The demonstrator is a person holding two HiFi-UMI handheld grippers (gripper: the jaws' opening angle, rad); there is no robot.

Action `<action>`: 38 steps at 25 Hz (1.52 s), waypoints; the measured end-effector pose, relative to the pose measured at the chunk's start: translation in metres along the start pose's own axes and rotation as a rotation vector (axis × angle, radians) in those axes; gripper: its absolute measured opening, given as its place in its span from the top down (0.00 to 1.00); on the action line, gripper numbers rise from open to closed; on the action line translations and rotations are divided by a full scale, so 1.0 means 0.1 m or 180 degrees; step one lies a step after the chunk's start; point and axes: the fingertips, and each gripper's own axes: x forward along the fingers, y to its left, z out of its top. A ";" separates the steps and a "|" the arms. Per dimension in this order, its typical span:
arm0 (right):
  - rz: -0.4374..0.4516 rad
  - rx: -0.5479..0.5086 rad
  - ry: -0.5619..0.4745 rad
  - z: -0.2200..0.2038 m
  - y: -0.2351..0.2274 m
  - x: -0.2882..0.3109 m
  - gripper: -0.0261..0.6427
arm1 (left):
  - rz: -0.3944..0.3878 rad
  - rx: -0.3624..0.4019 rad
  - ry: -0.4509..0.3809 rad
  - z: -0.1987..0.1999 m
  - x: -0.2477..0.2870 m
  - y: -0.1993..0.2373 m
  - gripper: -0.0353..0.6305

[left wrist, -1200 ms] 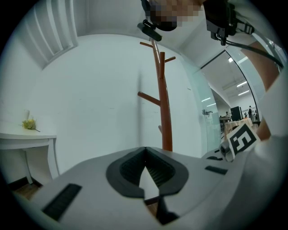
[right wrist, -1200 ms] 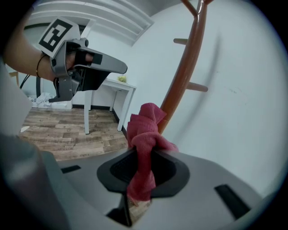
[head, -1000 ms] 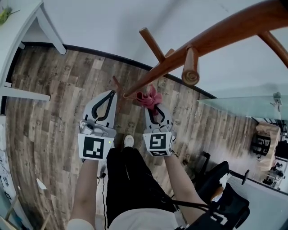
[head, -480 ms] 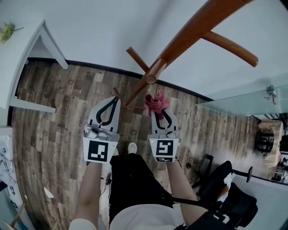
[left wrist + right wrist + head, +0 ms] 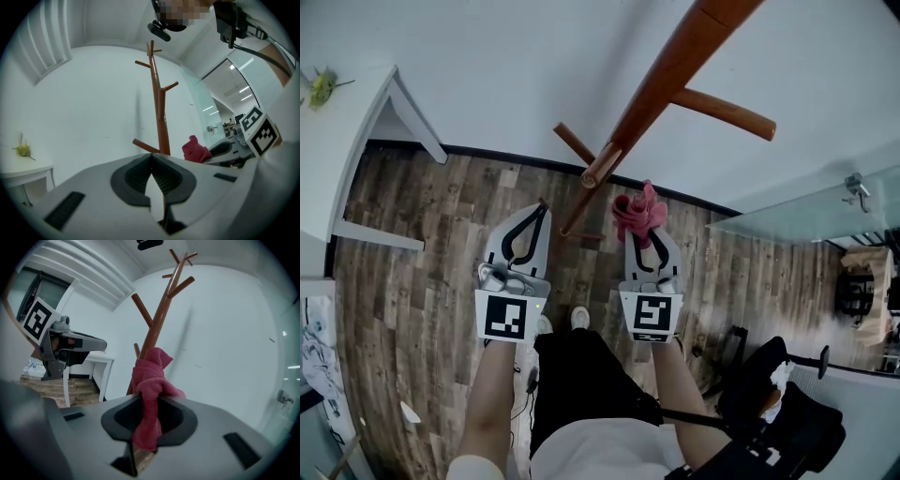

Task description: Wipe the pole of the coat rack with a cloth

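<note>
The brown wooden coat rack pole [image 5: 652, 98] slants from the top right down to its base near the wall, with pegs [image 5: 722, 108] branching off it. My right gripper [image 5: 640, 231] is shut on a bunched pink cloth [image 5: 638, 213], which hangs just right of the lower pole and apart from it. My left gripper [image 5: 534, 210] is shut with nothing in it, left of the pole's base. In the left gripper view the pole [image 5: 161, 117] stands straight ahead and the cloth [image 5: 194, 149] shows at the right. In the right gripper view the cloth [image 5: 149, 380] bulges out of the jaws before the pole [image 5: 161, 315].
A white table [image 5: 356, 131] with a small green plant [image 5: 319, 86] stands at the left against the white wall. A glass partition [image 5: 806, 220] is at the right, and a black chair [image 5: 778, 412] behind at the lower right. The floor [image 5: 412, 281] is wood plank.
The right gripper has carried the cloth off the pole to its right side. Both grippers have shifted slightly, and the head view has tilted so the pole runs steeper.
</note>
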 end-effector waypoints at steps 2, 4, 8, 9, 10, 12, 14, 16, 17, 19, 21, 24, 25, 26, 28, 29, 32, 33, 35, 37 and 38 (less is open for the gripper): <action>-0.0018 0.0014 -0.0027 0.04 -0.02 -0.03 0.83 | -0.0015 0.0026 -0.0002 0.04 0.00 -0.02 0.93; -0.0033 0.0013 -0.0048 0.09 -0.04 -0.03 0.83 | -0.0025 0.0035 -0.0007 0.07 0.01 -0.03 0.93; -0.0075 0.0005 -0.0047 0.14 -0.08 -0.01 0.83 | -0.0039 0.0046 -0.0031 0.11 0.03 -0.03 0.93; -0.0087 0.0007 -0.0045 0.15 -0.09 -0.01 0.83 | -0.0044 0.0051 -0.0036 0.13 0.04 -0.04 0.93; -0.0098 0.0012 -0.0045 0.17 -0.11 -0.01 0.83 | -0.0046 0.0048 -0.0039 0.14 0.05 -0.04 0.93; -0.0119 0.0027 -0.0048 0.18 -0.13 -0.01 0.83 | -0.0048 0.0035 -0.0031 0.15 0.05 -0.04 0.93; -0.0128 0.0027 -0.0056 0.20 -0.13 0.00 0.83 | -0.0055 0.0054 -0.0020 0.16 0.05 -0.03 0.93; -0.0132 0.0017 -0.0072 0.22 -0.13 0.01 0.83 | -0.0058 0.0059 -0.0029 0.17 0.06 -0.02 0.93; -0.0135 0.0013 -0.0078 0.24 -0.13 0.01 0.83 | -0.0060 0.0052 -0.0044 0.18 0.07 -0.01 0.93; -0.0137 0.0005 -0.0088 0.26 -0.13 0.01 0.83 | -0.0067 0.0036 -0.0066 0.20 0.09 -0.02 0.93; -0.0135 0.0003 -0.0099 0.27 -0.14 0.00 0.83 | -0.0079 0.0034 -0.0065 0.21 0.10 -0.04 0.93; -0.0135 0.0003 -0.0106 0.28 -0.15 0.01 0.83 | -0.0088 0.0035 -0.0072 0.22 0.12 -0.04 0.93; -0.0137 0.0001 -0.0106 0.28 -0.15 0.01 0.83 | -0.0092 0.0033 -0.0079 0.22 0.13 -0.04 0.93; -0.0139 -0.0002 -0.0104 0.28 -0.16 0.01 0.83 | -0.0099 0.0030 -0.0084 0.22 0.13 -0.05 0.93; -0.0140 -0.0004 -0.0101 0.27 -0.16 0.00 0.83 | -0.0119 0.0025 -0.0077 0.21 0.13 -0.07 0.93; -0.0139 -0.0003 -0.0100 0.27 -0.16 0.00 0.83 | -0.0125 0.0026 -0.0069 0.20 0.13 -0.07 0.93; -0.0126 -0.0015 -0.0088 0.26 -0.15 0.00 0.83 | -0.0124 0.0036 -0.0059 0.19 0.13 -0.07 0.93; -0.0123 -0.0019 -0.0081 0.25 -0.15 0.00 0.84 | -0.0120 0.0039 -0.0057 0.19 0.13 -0.06 0.93; -0.0124 -0.0023 -0.0073 0.24 -0.16 0.01 0.83 | -0.0109 0.0042 -0.0050 0.18 0.14 -0.06 0.93; -0.0127 -0.0019 -0.0072 0.24 -0.17 0.02 0.83 | -0.0099 0.0036 -0.0046 0.17 0.15 -0.06 0.93; -0.0128 -0.0016 -0.0072 0.24 -0.17 0.02 0.83 | -0.0094 0.0031 -0.0045 0.16 0.15 -0.06 0.93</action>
